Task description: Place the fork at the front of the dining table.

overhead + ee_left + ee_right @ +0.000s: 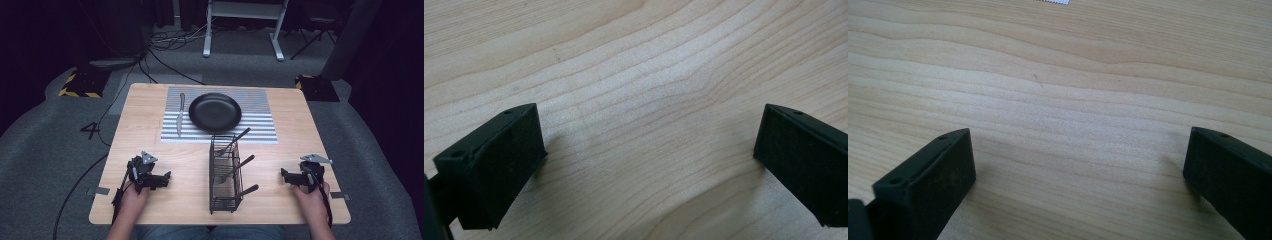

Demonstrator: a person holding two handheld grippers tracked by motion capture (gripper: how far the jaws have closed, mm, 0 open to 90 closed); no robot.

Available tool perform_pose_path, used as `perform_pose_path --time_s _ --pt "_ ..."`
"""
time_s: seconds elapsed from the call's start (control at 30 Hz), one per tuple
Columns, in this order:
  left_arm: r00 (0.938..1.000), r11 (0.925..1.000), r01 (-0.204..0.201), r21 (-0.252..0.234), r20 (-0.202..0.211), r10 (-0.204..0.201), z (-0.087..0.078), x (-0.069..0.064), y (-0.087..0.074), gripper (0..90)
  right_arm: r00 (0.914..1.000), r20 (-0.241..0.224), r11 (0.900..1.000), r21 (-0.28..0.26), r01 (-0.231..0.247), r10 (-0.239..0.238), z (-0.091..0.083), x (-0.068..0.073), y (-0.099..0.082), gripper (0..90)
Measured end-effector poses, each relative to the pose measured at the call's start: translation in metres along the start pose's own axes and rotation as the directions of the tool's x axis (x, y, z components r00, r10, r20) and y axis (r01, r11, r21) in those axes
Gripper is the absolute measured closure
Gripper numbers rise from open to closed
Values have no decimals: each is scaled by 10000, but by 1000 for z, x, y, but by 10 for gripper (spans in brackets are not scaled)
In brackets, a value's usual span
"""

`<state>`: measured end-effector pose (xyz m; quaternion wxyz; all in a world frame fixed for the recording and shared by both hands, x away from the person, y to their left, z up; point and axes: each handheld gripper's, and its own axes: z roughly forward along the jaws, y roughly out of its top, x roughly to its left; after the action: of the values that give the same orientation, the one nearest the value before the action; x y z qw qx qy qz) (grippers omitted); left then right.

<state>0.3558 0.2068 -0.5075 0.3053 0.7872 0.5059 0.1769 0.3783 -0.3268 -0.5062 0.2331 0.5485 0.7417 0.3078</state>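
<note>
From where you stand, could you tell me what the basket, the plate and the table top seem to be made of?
Basket: thin black wire, likely coated metal, since the table shows through its open grid. Plate: dark, smooth, faint sheen on the rim; ceramic or plastic, I cannot tell which. Table top: pale wood or wood-look laminate, matte, with clear grain lines.

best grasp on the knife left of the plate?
Take the knife by its handle, the near end, coming from above with the jaws across its width. It lies flat on the striped mat, lengthwise away from the person, and its left side is free, so the left hand-held gripper seems best placed.
</note>
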Motion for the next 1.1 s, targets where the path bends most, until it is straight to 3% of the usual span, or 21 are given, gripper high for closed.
perform_pose_path --time_s 0.1,0.2,0.67,0.83,1.0,1.1 --pt "10000 10000 -1 1 0 1 0 0 0 0 10000 -25 10000 -48 30 -30 0 0 0 36" --pt "10000 10000 7 5 6 -7 0 0 0 0 9995 -194 9989 -378 260 -268 -4 1 -2 164" --pt "10000 10000 0 0 -2 0 0 0 0 0 9981 -433 9977 -544 415 -439 -6 1 -3 255" --pt "10000 10000 2 3 0 -2 0 0 0 0 10000 -60 9994 -334 30 -32 -14 -1 -4 429" --pt "10000 10000 0 1 -3 0 0 0 0 0 9965 -829 9993 -372 31 -62 -33 -4 -4 467" --pt "10000 10000 15 5 10 -15 0 0 0 0 9935 -1112 9997 41 236 -230 -45 -1 2 467"
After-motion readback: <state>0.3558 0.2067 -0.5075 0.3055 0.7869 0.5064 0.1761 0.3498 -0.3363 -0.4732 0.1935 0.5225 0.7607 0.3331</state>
